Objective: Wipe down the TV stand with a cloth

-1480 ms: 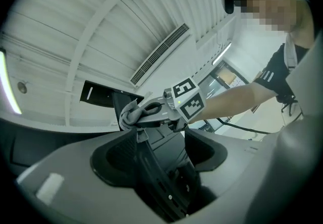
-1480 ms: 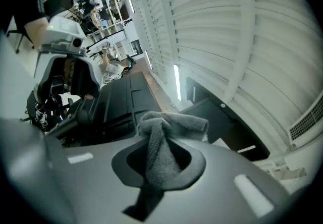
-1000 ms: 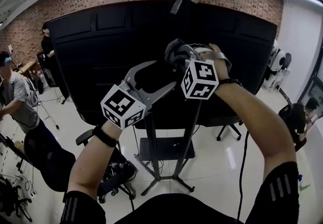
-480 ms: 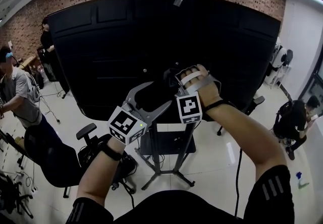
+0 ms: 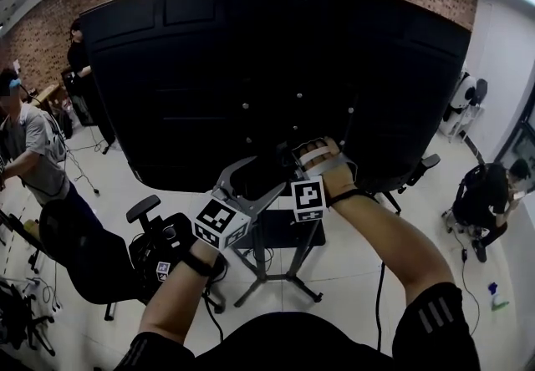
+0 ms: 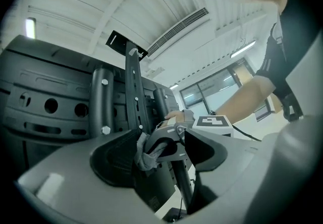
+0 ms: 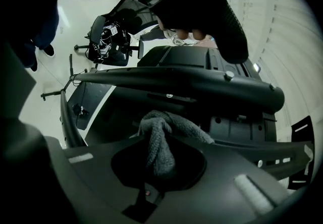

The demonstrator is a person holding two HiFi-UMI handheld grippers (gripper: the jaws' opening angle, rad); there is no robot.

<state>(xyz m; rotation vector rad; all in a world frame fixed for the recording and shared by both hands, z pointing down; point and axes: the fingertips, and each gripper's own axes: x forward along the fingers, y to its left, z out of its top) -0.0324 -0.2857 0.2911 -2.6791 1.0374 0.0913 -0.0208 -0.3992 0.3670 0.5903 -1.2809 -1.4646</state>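
The TV stand's black posts (image 5: 252,254) run down from the back of a large black TV (image 5: 251,68) to a base shelf (image 5: 280,231). My right gripper (image 5: 282,162) is shut on a grey cloth (image 7: 160,134), which is bunched against the stand's post (image 7: 197,84) near the TV's lower edge. My left gripper (image 5: 255,179) is just left of it, jaws apart and holding nothing. In the left gripper view the cloth (image 6: 150,151) and the right gripper show past my own jaws, beside the posts (image 6: 134,98).
A black office chair (image 5: 163,248) stands left of the stand's legs. People stand at the far left (image 5: 29,152), and another person sits at the right (image 5: 481,202). A bottle (image 5: 495,297) lies on the white floor at the right. Cables trail under the stand.
Both grippers have come down the back of the stand together, from upper-middle height to the TV's lower edge. The cloth stays in the right gripper.
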